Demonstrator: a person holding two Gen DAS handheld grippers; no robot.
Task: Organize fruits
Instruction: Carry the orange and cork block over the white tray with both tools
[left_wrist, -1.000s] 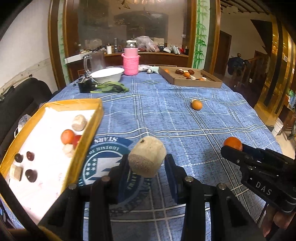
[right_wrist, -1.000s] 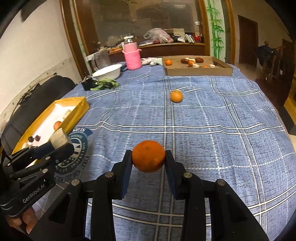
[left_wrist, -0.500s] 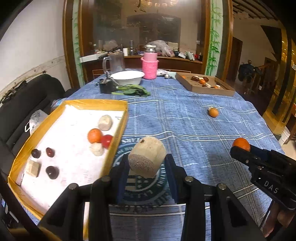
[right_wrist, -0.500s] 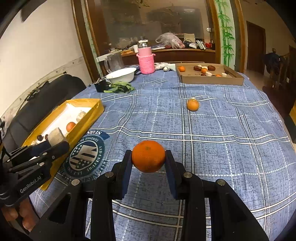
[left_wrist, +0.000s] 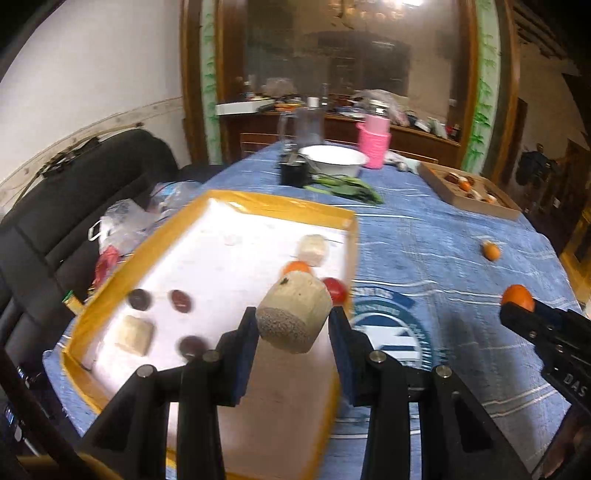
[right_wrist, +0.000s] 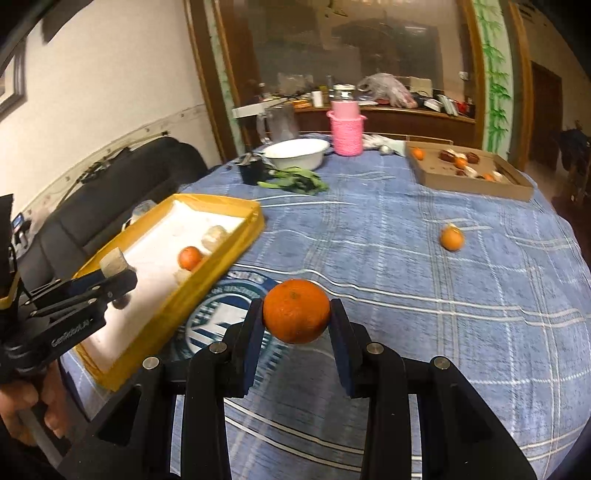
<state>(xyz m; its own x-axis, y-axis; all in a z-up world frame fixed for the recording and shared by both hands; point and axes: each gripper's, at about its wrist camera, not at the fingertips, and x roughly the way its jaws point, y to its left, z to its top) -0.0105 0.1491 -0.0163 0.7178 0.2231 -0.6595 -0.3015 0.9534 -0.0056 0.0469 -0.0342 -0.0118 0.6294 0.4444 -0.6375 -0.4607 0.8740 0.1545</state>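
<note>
My left gripper (left_wrist: 293, 325) is shut on a beige, rough-skinned cut fruit piece (left_wrist: 293, 315) and hangs over the near right part of the yellow-rimmed tray (left_wrist: 280, 211). In that tray lie an orange (left_wrist: 295, 266), a red fruit (left_wrist: 335, 290), pale chunks (left_wrist: 314, 249) and dark round fruits (left_wrist: 180, 300). My right gripper (right_wrist: 296, 322) is shut on an orange mandarin (right_wrist: 296, 311) above the blue cloth, just right of the tray (right_wrist: 221, 258). A loose mandarin (right_wrist: 451, 238) lies farther out on the cloth.
A brown cardboard tray (right_wrist: 476, 190) with mixed fruit sits at the far right. A white bowl (right_wrist: 295, 152), pink basket (right_wrist: 346, 133), glass jug (right_wrist: 280, 122), black cup (right_wrist: 252, 170) and green leaves (right_wrist: 295, 181) stand at the far end. A black sofa (left_wrist: 74, 206) flanks the left.
Both grippers have swung left with their fruit still held. The left one went from over the printed emblem on the cloth to over the yellow tray; the right one closed in on the tray's edge.
</note>
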